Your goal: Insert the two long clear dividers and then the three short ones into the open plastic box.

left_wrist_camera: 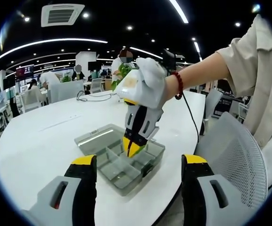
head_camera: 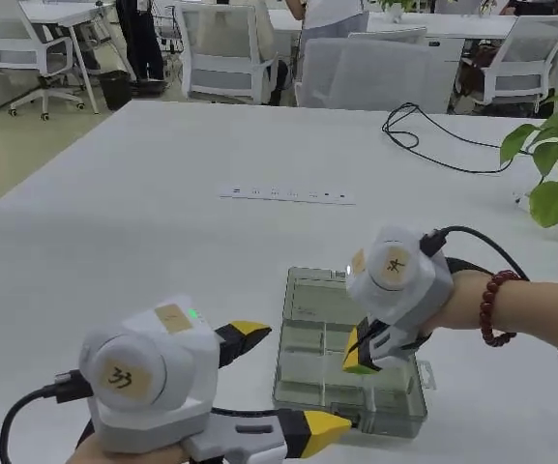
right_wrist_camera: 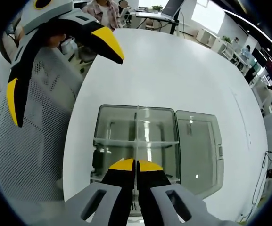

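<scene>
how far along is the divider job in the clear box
Partly done, by the look of it. The box lies open with clear dividers already crossing inside; the exact count is hard to tell. The right gripper is shut down inside the box, seemingly seating a divider. The left gripper hangs open beside it, empty. Any remaining short dividers are what is left.

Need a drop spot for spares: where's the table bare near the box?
Bare: table between box and power strip, and left of it. Crowded: right gripper over box, left gripper beside it, cable and plant far right.
</scene>
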